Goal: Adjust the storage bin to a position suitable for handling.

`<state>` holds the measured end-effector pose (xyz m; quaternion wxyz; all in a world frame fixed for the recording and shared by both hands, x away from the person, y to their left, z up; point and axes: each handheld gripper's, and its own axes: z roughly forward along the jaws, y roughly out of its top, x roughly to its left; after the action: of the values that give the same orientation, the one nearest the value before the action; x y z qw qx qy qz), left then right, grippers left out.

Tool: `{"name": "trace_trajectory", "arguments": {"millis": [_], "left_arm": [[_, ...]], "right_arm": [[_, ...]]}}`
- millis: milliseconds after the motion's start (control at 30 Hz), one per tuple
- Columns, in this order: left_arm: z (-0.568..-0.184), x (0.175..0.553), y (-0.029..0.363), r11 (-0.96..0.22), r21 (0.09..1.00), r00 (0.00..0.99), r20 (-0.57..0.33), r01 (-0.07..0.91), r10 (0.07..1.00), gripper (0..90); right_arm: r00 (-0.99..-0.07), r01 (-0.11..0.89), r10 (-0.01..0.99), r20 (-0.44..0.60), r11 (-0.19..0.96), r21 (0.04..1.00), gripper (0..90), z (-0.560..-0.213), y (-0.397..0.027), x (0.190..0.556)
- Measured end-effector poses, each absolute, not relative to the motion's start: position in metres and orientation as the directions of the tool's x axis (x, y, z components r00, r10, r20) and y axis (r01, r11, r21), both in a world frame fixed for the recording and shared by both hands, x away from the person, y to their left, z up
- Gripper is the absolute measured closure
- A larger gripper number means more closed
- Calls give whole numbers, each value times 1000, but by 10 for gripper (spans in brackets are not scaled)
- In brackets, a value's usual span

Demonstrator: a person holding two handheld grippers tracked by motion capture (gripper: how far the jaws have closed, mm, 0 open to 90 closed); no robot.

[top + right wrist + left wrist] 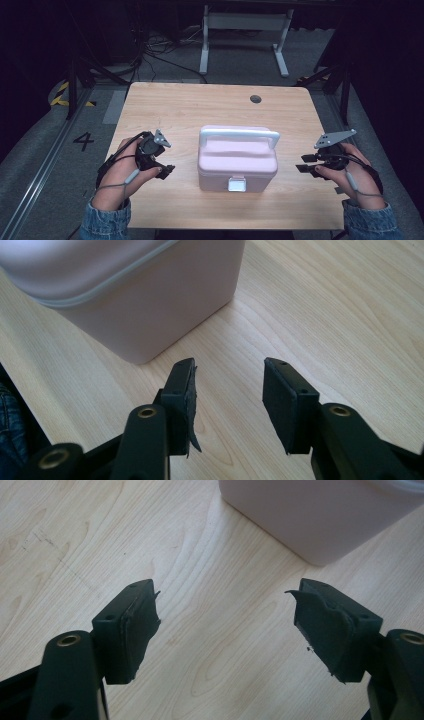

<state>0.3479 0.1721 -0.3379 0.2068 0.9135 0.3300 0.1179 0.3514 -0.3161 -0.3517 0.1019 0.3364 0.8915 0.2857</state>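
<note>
A pink lidded box (237, 159) with a white carry handle (239, 134) and a pale front latch (237, 184) stands shut at the middle of the wooden table (210, 105). My left gripper (167, 170) rests to the box's left, open and empty; in its own view its jaws (225, 625) stand wide apart over bare wood, a corner of the box (320, 515) ahead. To the box's right my right gripper (305, 163) is open and holds nothing; its own view has the jaws (229, 390) apart just short of the box's corner (145, 295).
A small round hole (255, 98) sits near the table's far edge. Beyond the table stand a white frame (245, 30) and cables on the grey floor. Dark stands flank both sides. Bare wood lies in front of and behind the box.
</note>
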Motion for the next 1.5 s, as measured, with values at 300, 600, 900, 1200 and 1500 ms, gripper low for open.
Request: {"name": "trace_trajectory", "arguments": {"millis": [300, 600, 900, 1200, 1500], "left_arm": [[-333, 349, 167, -617, 558, 724, 40, 555, 688, 313], [-332, 354, 163, -641, 542, 731, 71, 543, 679, 301], [-321, 359, 146, -588, 657, 755, 43, 472, 654, 331], [-313, 365, 119, -591, 697, 795, 49, 406, 604, 379], [-317, 374, 100, -534, 782, 845, 18, 321, 535, 425]], "right_arm": [[-726, 564, 688, 23, 575, 592, 563, -352, -323, 347], [-712, 577, 702, 27, 562, 592, 549, -356, -326, 343], [-688, 606, 724, 43, 541, 583, 545, -363, -332, 336], [-666, 604, 744, 44, 505, 617, 533, -356, -342, 316], [-637, 610, 770, 39, 472, 637, 540, -358, -351, 314]]}}
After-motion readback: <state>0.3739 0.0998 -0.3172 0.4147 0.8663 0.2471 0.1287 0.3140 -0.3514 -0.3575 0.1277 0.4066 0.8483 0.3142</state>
